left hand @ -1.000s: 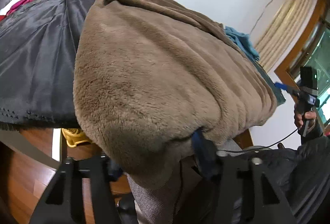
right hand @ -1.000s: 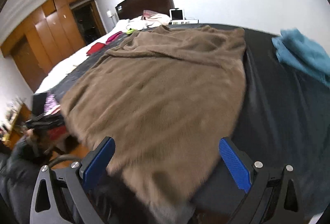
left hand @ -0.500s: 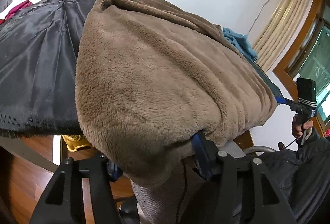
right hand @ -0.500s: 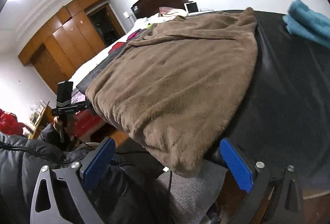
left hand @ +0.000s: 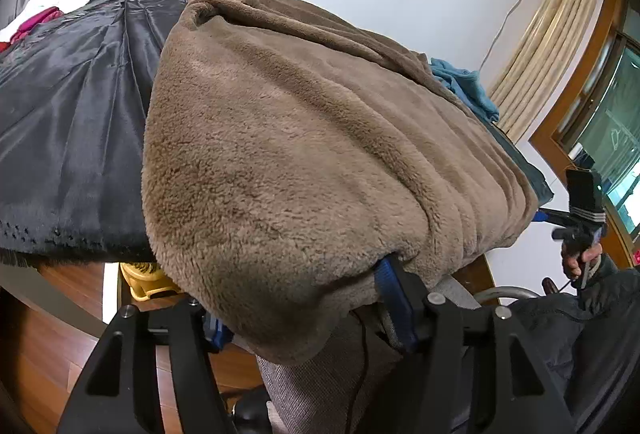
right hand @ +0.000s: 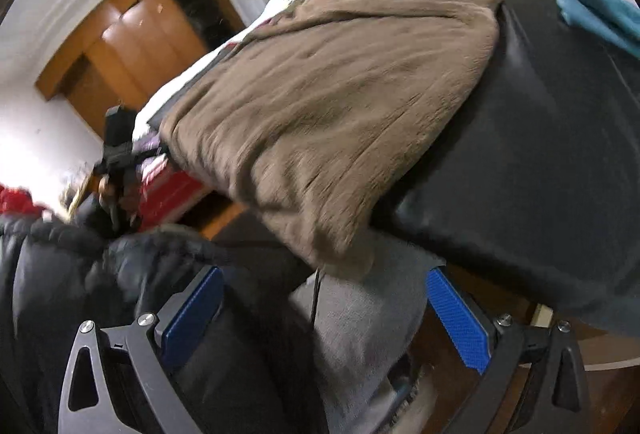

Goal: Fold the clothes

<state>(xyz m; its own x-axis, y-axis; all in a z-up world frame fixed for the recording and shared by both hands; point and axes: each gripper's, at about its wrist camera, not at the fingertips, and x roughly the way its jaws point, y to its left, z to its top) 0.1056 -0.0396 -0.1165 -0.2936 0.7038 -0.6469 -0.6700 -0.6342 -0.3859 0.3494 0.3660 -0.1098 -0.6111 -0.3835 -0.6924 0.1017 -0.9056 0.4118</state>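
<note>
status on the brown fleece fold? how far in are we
Early. Done: the brown fleece garment is spread on the black sheet, near edge hanging over the bed's side. In hand: the left claw has its fingers at that hanging edge, fabric between them, though closure isn't clear. The right claw is open, empty and short of the cloth. Left: no finished fold is visible yet; the teal garment lies untouched.
</note>
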